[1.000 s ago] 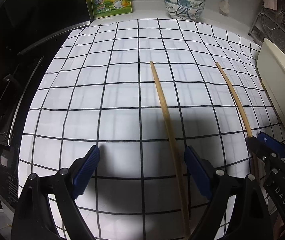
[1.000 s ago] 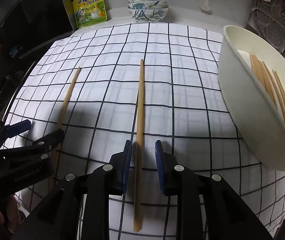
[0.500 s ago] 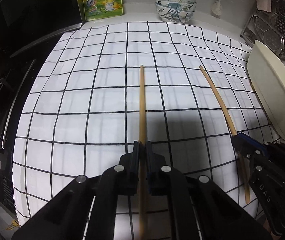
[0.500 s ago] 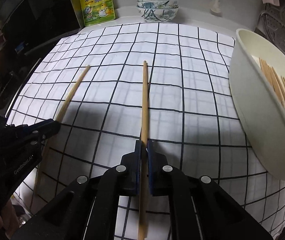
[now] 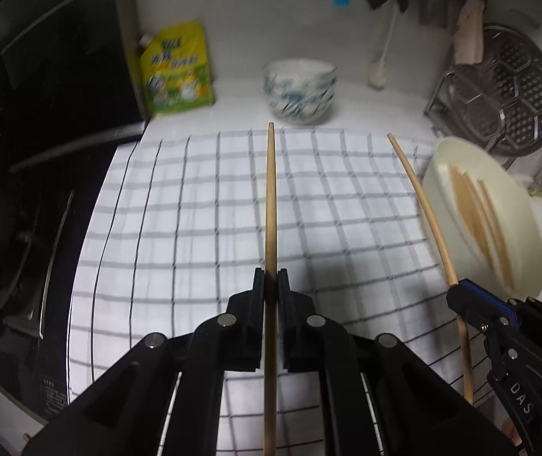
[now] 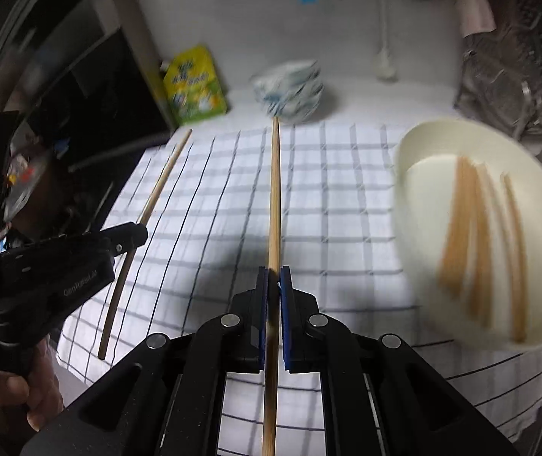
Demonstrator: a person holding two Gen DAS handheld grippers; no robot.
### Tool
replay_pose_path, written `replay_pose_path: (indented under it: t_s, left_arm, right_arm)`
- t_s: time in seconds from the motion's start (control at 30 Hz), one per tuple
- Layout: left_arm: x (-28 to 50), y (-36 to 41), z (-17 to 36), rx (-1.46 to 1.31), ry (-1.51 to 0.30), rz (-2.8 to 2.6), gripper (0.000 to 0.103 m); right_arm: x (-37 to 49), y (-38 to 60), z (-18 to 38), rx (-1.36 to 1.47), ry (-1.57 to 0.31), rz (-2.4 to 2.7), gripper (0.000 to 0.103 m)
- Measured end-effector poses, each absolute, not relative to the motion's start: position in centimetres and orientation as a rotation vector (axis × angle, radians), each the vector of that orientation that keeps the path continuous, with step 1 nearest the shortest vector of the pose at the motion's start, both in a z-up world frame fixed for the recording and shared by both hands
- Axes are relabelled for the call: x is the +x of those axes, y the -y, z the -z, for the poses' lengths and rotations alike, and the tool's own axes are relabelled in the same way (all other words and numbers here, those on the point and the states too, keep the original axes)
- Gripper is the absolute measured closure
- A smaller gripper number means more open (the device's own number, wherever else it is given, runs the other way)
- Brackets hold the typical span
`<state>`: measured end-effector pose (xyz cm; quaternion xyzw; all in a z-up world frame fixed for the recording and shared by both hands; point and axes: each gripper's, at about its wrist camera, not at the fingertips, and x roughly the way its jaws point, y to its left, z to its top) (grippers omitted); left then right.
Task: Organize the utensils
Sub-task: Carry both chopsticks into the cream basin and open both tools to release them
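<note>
Chopsticks (image 5: 270, 205) — now off the cloth (image 5: 195, 228), clamped

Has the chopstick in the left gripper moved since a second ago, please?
Yes. The chopstick, clamped in the left gripper, has lifted off the checked cloth; its tip now reaches the cloth's far edge by the stacked bowls.

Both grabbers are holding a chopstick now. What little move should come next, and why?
Probably carry both sticks right, toward the cream bowl. The left hand-held gripper is shut on one chopstick, the right hand-held gripper on another chopstick. More chopsticks already lie in that bowl.
</note>
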<state>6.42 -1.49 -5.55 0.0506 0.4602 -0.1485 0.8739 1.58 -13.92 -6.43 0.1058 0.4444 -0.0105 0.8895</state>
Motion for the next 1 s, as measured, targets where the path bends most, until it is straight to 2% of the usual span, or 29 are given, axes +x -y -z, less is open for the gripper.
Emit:
replay_pose_path:
  t_s: [0.17, 0.43, 0.73, 1.0]
  left_arm:
    - [6.8, 6.9, 2.3, 0.111, -0.888, 0.382, 0.096]
    - [7.8, 19.1, 1.3, 0.158, -0.878, 0.550, 0.096]
    - [8.8, 28.9, 5.1, 0.251, -0.955, 0.614, 0.096]
    - [8.9, 30.4, 7.3, 0.303, -0.991, 0.608, 0.095]
  right_arm:
    - [1.0, 19.0, 3.8, 0.230, -0.865, 0.103, 0.097]
    - [-0.8, 30.0, 2.3, 0.281, -0.826, 0.268, 0.097]
    - [-0.3, 36.8, 6.0, 0.352, -0.905, 0.340, 0.097]
    - [0.0, 37.9, 8.7, 0.389, -0.959, 0.320, 0.097]
